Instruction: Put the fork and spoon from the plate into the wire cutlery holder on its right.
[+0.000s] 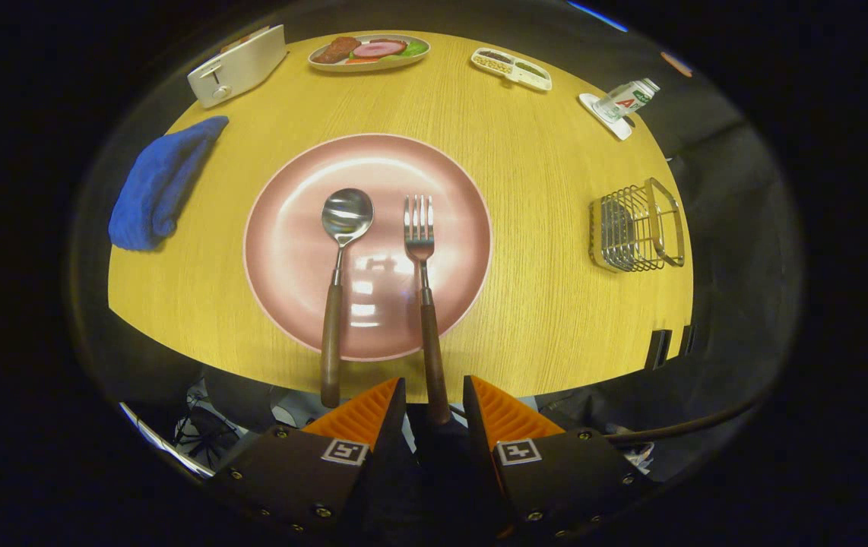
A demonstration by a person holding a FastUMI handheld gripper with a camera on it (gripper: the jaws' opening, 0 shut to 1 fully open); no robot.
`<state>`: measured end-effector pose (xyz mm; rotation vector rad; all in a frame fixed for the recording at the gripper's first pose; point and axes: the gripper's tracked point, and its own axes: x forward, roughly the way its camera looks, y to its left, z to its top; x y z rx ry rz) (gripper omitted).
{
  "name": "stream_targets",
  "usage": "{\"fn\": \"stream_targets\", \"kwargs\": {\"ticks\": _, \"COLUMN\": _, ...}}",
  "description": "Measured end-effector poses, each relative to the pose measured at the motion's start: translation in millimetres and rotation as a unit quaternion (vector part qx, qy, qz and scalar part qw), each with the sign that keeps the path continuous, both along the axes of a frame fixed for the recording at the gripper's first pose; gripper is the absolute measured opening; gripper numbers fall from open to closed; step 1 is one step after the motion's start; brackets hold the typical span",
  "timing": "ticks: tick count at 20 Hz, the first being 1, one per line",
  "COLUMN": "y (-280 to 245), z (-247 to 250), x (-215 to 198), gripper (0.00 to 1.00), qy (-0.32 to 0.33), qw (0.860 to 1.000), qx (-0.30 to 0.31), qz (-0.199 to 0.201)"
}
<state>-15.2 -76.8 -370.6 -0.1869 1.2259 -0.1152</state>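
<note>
A pink plate sits in the middle of a round wooden table. On it lie a spoon and a fork side by side, heads pointing away from me, their dark wooden handles sticking out over the plate's near rim and the table edge. The wire cutlery holder stands to the right of the plate, near the table's right edge. My gripper is open at the near table edge. The end of the fork's handle shows in the gap between the fingers, which do not press on it.
A blue cloth lies left of the plate. At the far side stand a white toaster, a dish of food and a small compartment tray. A small bottle rests on a white coaster beyond the holder.
</note>
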Motion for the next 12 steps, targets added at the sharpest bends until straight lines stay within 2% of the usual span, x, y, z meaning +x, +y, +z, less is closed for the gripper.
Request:
{"fn": "stream_targets", "kwargs": {"ticks": 9, "y": -7, "z": -32, "x": 6, "gripper": 0.47, "qy": 0.045, "qw": 0.998, "qx": -0.029, "qz": 0.035}}
{"fn": "stream_targets", "kwargs": {"ticks": 11, "y": -8, "z": -35, "x": 4, "gripper": 0.16, "qy": 0.049, "qw": 0.997, "qx": -0.033, "qz": 0.043}}
{"fn": "stream_targets", "kwargs": {"ticks": 12, "y": -9, "z": -32, "x": 2, "gripper": 0.17, "qy": 0.046, "qw": 0.997, "qx": -0.036, "qz": 0.044}}
